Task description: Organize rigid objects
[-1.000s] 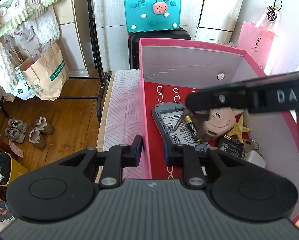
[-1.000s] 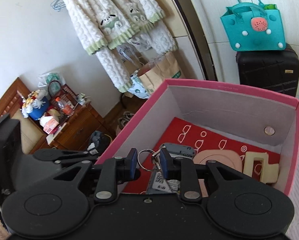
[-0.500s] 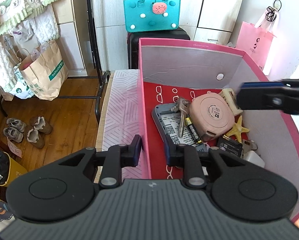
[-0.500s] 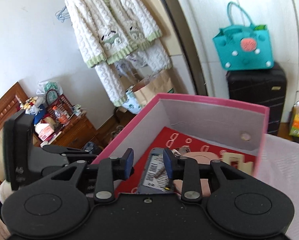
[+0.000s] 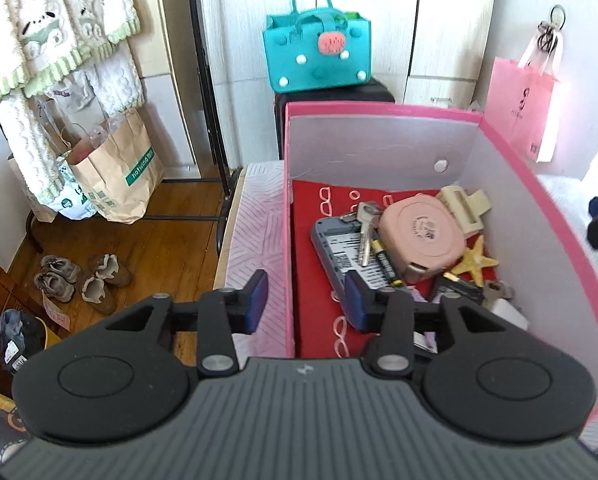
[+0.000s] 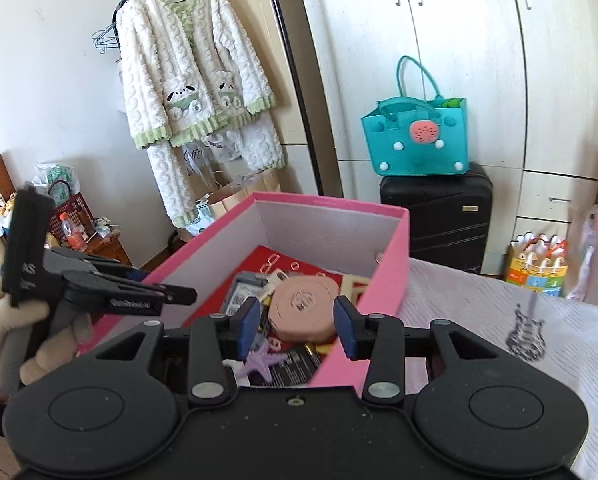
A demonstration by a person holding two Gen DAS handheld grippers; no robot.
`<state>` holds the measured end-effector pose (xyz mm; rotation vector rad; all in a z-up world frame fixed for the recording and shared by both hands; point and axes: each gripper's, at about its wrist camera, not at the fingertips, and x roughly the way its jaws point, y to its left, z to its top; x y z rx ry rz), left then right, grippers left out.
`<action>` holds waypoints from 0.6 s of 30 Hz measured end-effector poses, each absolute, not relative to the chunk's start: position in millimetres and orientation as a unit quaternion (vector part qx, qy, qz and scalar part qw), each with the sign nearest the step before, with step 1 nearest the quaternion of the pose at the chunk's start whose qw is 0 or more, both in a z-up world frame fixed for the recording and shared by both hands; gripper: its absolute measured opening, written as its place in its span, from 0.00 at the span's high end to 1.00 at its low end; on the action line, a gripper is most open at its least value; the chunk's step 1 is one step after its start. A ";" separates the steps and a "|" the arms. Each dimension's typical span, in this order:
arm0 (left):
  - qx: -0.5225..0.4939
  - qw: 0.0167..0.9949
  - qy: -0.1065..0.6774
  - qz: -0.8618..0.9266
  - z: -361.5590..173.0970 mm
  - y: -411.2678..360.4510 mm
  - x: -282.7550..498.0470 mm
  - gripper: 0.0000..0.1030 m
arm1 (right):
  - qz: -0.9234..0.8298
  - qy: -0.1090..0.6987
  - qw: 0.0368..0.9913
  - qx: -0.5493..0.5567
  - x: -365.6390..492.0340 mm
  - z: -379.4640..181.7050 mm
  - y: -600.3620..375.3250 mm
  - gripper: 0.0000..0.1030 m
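My right claw (image 6: pixel 295 326) hangs over the pink box (image 6: pixel 391 264), jaws opening, nothing between them. Pink round case (image 6: pixel 305 312) lies just ahead. Left claw (image 6: pixel 171 294) off to my left.

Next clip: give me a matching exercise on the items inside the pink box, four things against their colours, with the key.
Things:
1. starfish
2. round case
3. key
4. battery

Colours, as the left wrist view shows them:
A. silver metal
B. black with a gold end
C. yellow
D. pale pink

All four lie on the red lining of the pink box.

Pairs: 1-C, 2-D, 3-A, 4-B
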<state>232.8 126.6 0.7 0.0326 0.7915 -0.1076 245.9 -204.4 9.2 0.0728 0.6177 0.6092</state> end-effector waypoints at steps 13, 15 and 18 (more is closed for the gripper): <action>0.015 0.946 0.321 -0.032 31.2 92.4 149.9 0.26 | 0.225 0.287 0.930 0.059 208.9 5.7 -229.5 0.02; 0.012 0.949 0.314 -0.032 34.2 85.8 141.1 0.18 | 0.193 0.289 0.936 0.047 203.4 8.5 -231.5 0.01; 0.004 0.950 0.312 -0.028 35.7 77.8 131.0 0.04 | 0.186 0.300 0.935 0.041 193.3 13.6 -239.8 0.00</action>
